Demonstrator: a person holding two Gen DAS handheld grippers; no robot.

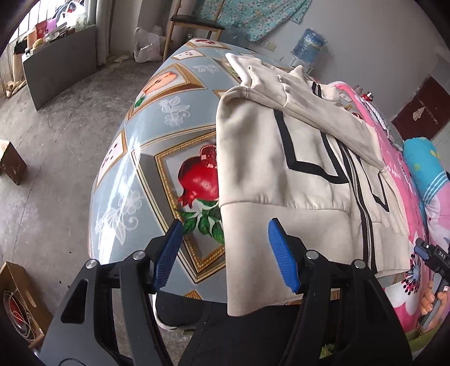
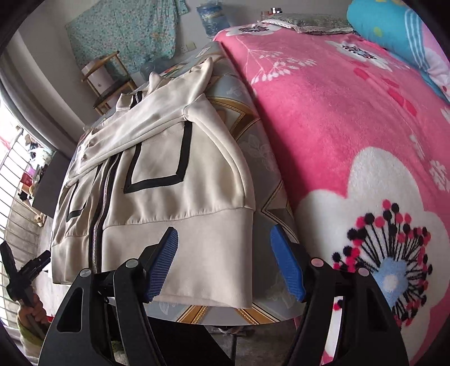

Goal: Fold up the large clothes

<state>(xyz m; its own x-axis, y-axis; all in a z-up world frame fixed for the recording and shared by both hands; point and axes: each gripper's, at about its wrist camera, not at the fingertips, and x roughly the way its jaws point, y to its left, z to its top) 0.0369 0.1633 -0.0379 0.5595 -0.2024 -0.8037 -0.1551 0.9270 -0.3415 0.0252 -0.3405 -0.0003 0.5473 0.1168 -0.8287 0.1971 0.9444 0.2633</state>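
Note:
A cream zip-up jacket [image 1: 281, 157] with black line trim lies flat on the table, both sleeves folded across its chest; it also shows in the right wrist view [image 2: 168, 169]. Its waistband hangs a little over the near table edge. My left gripper [image 1: 225, 256] is open and empty, just above the hem's left corner. My right gripper [image 2: 225, 261] is open and empty, over the hem's right corner. The right gripper also shows at the edge of the left wrist view [image 1: 430, 253], and the left gripper in the right wrist view [image 2: 25, 270].
The table [image 1: 157, 118] has a blue-grey cloth printed with pomegranates. A pink flowered blanket [image 2: 351, 126] lies on the bed at the right, with a blue pillow [image 2: 399, 28]. A wooden chair [image 1: 194, 22], a water jug [image 1: 309, 42] and cardboard boxes [image 1: 19, 295] stand around.

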